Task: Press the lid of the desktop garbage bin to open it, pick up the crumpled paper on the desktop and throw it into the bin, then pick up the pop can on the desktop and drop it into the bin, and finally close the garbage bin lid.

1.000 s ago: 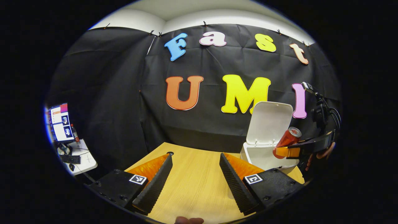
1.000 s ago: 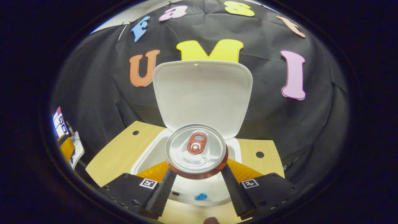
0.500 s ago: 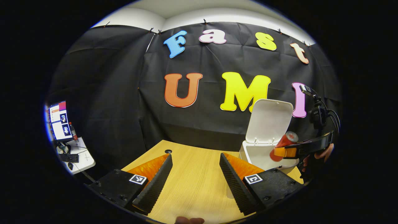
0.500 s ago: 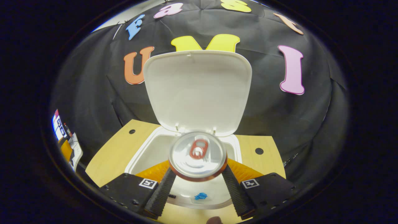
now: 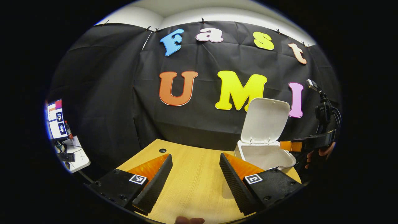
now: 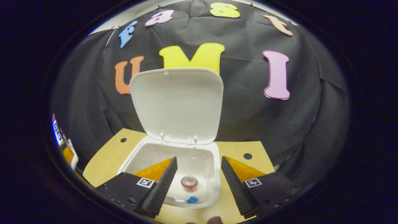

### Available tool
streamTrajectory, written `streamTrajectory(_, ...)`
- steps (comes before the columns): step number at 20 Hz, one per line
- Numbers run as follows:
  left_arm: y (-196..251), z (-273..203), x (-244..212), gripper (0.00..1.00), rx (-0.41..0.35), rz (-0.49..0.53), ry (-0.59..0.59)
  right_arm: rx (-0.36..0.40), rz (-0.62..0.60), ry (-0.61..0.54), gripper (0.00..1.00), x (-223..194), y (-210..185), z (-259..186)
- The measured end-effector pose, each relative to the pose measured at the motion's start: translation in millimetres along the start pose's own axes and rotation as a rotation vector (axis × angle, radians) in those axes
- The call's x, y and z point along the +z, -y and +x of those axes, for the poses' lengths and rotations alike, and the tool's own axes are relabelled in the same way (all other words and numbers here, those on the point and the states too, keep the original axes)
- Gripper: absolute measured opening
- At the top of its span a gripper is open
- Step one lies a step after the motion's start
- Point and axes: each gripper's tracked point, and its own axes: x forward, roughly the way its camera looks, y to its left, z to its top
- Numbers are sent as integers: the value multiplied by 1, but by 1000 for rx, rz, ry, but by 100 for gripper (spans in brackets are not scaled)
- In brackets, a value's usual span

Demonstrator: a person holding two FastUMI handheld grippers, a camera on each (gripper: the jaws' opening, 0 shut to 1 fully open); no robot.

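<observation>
The white bin (image 6: pixel 136 155) stands on the wooden table (image 6: pixel 102 158) with its lid (image 6: pixel 177 105) swung upright. The red pop can (image 6: pixel 189 183) lies at the bottom of the bin, next to a small blue scrap (image 6: pixel 192 199). My right gripper (image 6: pixel 198 158) hovers open above the bin's mouth, nothing between its fingers. In the left gripper view the bin (image 5: pixel 264 155) and its raised lid (image 5: pixel 266 121) sit at the right, with the right gripper (image 5: pixel 286 146) held over them by a hand (image 5: pixel 320 154). My left gripper (image 5: pixel 196 154) is open and empty above the table (image 5: pixel 192 186).
A side desk with a lit monitor (image 5: pixel 57 119) and a keyboard (image 5: pixel 66 157) stands far left, below table height. Cable holes mark the tabletop (image 5: pixel 162 150) (image 6: pixel 247 156). The black cloth wall runs close behind the bin.
My right gripper opened and the pop can fell from it into the bin. That gripper then drew back a little. The left gripper barely shifted.
</observation>
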Motion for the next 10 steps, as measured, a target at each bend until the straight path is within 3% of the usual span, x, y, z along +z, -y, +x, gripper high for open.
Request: streamTrajectory(10,18,-2,9,98,-54,12,27,-13,-17,102,91,34,-4,-32)
